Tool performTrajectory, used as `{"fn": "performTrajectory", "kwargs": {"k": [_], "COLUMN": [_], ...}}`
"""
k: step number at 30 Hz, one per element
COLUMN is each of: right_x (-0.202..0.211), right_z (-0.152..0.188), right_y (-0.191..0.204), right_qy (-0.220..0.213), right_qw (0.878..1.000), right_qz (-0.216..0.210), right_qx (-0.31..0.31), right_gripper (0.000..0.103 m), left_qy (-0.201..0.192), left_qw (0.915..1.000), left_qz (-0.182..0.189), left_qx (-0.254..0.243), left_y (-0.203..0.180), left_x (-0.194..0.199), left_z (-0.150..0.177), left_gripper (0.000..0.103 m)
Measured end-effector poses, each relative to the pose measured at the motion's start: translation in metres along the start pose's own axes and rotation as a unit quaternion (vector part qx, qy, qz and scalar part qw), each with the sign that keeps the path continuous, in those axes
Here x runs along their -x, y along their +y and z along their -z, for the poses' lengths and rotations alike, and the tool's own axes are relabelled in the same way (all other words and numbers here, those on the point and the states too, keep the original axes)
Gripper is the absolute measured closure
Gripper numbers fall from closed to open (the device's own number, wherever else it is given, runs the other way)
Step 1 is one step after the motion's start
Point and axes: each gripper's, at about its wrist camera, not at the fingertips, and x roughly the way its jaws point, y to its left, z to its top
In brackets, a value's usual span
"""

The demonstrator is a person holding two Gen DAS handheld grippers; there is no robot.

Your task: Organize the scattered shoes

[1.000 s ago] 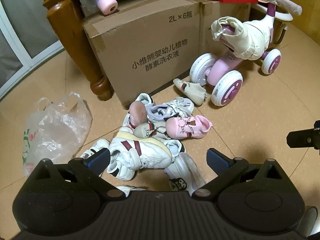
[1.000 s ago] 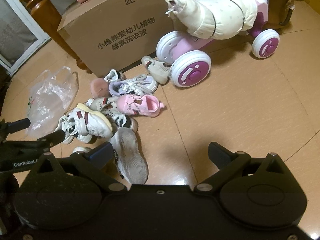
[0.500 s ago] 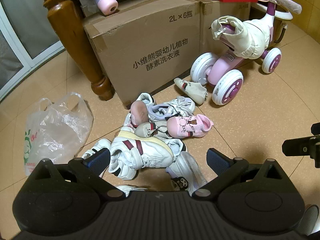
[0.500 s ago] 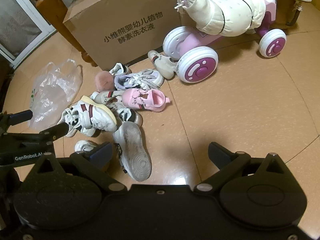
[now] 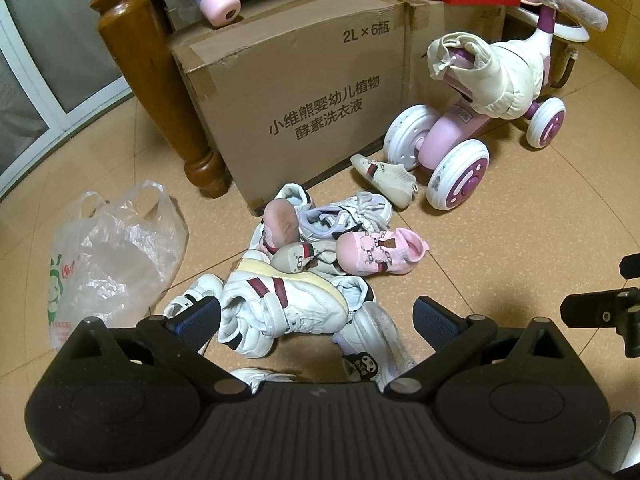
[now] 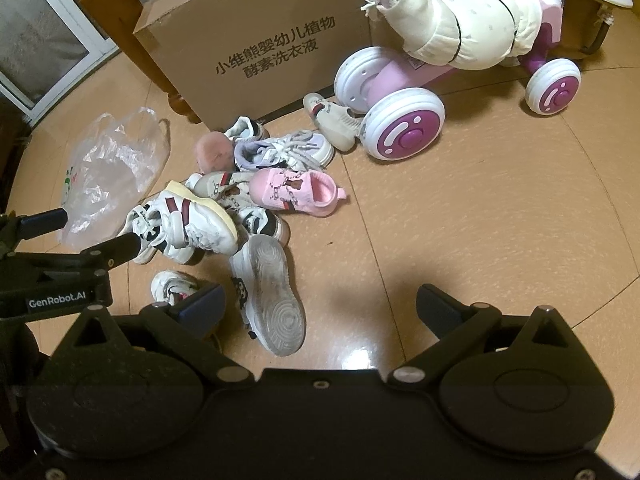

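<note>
Left wrist view shows your left hand-held gripper [image 5: 316,316] hanging over a heap of small children's shoes on the tan tiled floor [image 5: 500,232], its blue-padded fingers spread wide with nothing between them. Directly under it lies a white high-top sneaker with dark red stripes [image 5: 280,304], tipped on its side atop the heap. Behind that sit a pink knit shoe with a chain print [image 5: 380,254], a white lace-up sneaker with lilac lining [image 5: 344,218] and a shoe turned sole-up, pinkish and worn [image 5: 280,222]. A single beige knit shoe [image 5: 386,174] lies apart, just beside the wheel of the pink and white ride-on toy [image 5: 460,160], in front of the brown cardboard box [image 5: 288,100].

Your right hand-held gripper [image 6: 318,306] is also wide open and holds nothing; in its view a white sneaker lying sole-up [image 6: 272,296] sits nearest its fingers.

As far as you can judge, the organizing has not started: no shoe is paired or lined up, and the whole heap remains to be sorted. The crumpled clear plastic bag [image 5: 112,256] lies to the left of the heap.
</note>
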Motion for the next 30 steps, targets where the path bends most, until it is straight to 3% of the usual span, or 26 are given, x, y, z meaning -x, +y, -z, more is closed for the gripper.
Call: {"fn": "performTrajectory", "kwargs": {"k": [30], "right_x": [-0.0038], "right_z": [0.0008], "right_y": [0.0048], "right_qy": [0.006], "right_qw": [1.0], "right_qz": [0.001], "right_qx": [0.006], "right_gripper": [0.0], "left_qy": [0.007], "left_qw": [0.9999], "left_qz": [0.002], "left_qx": [0.008], "left_y": [0.0081], "left_x": [-0.0032], "left_z": [-0.0017], "left_gripper": [0.0]}}
